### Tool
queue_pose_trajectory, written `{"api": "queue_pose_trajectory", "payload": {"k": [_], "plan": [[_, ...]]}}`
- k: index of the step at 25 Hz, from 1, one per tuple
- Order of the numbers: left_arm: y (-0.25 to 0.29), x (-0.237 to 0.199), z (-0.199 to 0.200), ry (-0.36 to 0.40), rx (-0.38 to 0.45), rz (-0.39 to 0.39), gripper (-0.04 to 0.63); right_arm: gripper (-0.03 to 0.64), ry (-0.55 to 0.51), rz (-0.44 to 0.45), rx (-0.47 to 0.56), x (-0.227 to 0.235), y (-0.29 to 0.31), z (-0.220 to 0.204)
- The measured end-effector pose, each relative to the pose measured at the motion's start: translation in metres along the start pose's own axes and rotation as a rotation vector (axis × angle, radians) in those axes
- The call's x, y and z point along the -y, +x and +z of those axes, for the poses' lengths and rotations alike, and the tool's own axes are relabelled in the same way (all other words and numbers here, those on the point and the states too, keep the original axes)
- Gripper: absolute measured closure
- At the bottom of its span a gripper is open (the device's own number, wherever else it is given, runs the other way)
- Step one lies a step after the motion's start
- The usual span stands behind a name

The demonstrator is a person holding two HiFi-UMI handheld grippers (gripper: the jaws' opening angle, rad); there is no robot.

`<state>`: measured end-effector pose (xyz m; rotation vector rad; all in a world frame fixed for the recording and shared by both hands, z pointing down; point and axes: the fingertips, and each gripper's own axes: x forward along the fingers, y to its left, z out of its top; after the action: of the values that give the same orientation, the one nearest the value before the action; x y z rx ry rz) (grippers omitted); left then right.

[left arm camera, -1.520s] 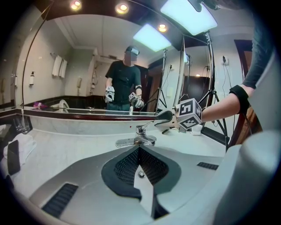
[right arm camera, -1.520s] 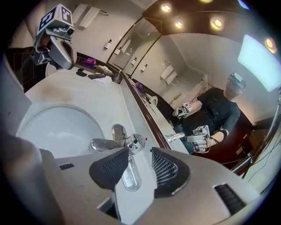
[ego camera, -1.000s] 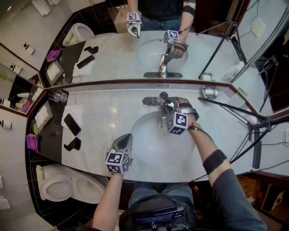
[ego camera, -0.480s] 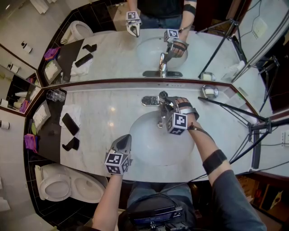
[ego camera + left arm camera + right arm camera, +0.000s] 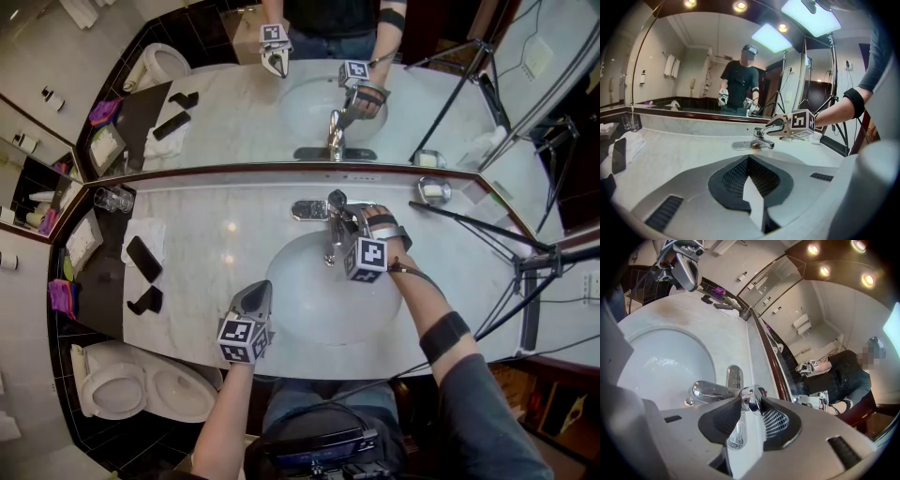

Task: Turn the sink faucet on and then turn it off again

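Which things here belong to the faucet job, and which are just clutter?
Job: faucet, faucet handle, sink, right gripper, whose jaws have just been closing onto the handle.
Clutter: black phone, towel, glasses, metal dish, idle left gripper.

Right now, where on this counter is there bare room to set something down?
Bare marble lies between the white towel and the sink basin. Further left is crowded: a glass, a black phone on the towel. Right of the faucet, a metal dish and a tripod leg narrow the room.
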<state>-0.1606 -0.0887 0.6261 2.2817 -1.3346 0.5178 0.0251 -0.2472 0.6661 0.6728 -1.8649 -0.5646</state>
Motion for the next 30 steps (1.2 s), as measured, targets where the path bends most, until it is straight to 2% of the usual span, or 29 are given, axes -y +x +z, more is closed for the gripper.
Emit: {"api": "queue_pose_trajectory", "payload": {"k": [9,14,19,30], "plan": [[0.002,0.002,0.001,-0.002,-0.001,-0.004,0.607,0.480,-0.050,-0.043,-0.007,-0.003,-0.002,-0.003],[0.000,0.001,0.000,-0.002,0.001,0.001,0.607,0.480,-0.079,-0.051,0.003,-0.021,-0.003,-0.008],[-0.002,0.000,-0.002,-0.006,0.002,0.005,0.607,0.480,-0.075,-0.077,-0.002,-0.019,-0.004,-0.008],[-0.015,0.005,-0.002,0.005,0.012,0.017,0.607,0.479,-0.058,-0.049,-0.023,-0.022,-0.002,-0.009]]}}
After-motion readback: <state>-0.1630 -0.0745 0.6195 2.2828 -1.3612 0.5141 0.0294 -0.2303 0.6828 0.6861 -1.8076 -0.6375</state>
